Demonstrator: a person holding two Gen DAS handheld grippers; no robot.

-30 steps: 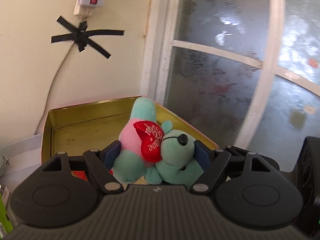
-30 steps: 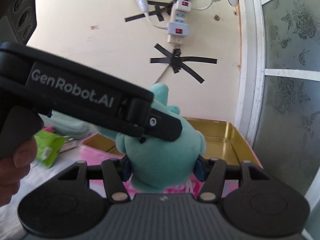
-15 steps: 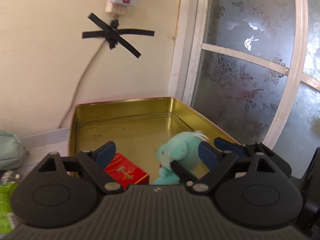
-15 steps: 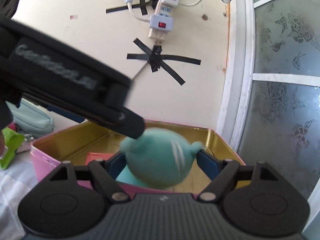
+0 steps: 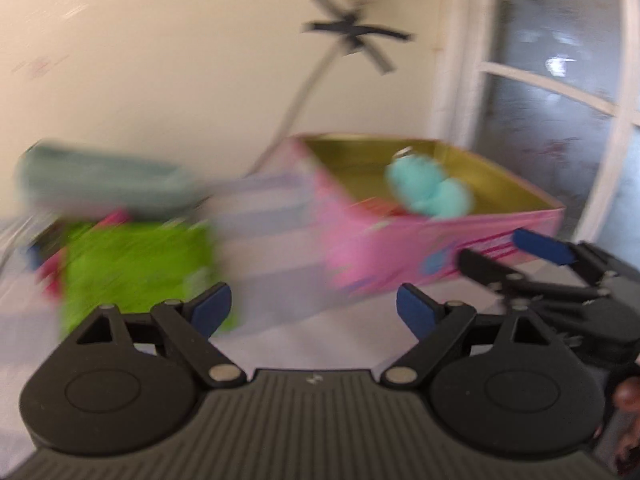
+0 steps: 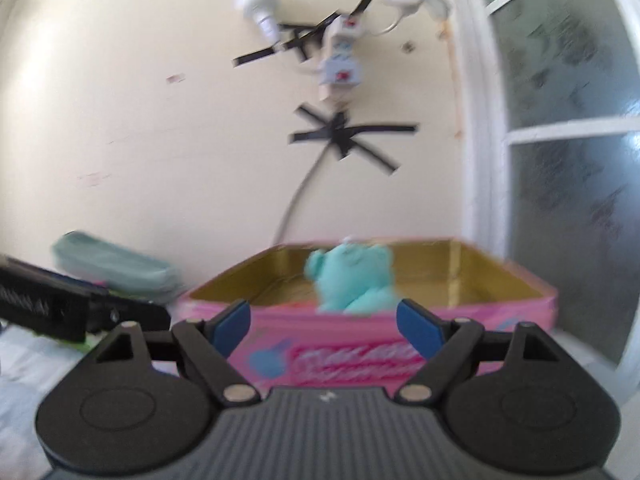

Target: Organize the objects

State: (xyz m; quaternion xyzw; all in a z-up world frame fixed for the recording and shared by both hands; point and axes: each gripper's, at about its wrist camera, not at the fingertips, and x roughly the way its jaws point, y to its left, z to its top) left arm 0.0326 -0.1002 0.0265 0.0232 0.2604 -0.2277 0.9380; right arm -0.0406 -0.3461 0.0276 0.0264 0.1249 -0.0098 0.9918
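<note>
A cream wall (image 6: 160,120) with a black tape cross (image 6: 348,136) backs the pale tabletop (image 5: 280,344). My left gripper (image 5: 314,310) has its jaws spread wide with nothing between them, a blurred green packet (image 5: 132,272) just beyond its left finger. To the right, the pink tin (image 6: 360,356) holds the teal plush toy (image 6: 352,280). My right gripper (image 6: 324,326) is opening, its jaws empty, short of the tin's front wall.

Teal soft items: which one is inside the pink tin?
The teal plush toy, sitting in the pink tin. The teal pouch lies outside, left of it against the wall.
</note>
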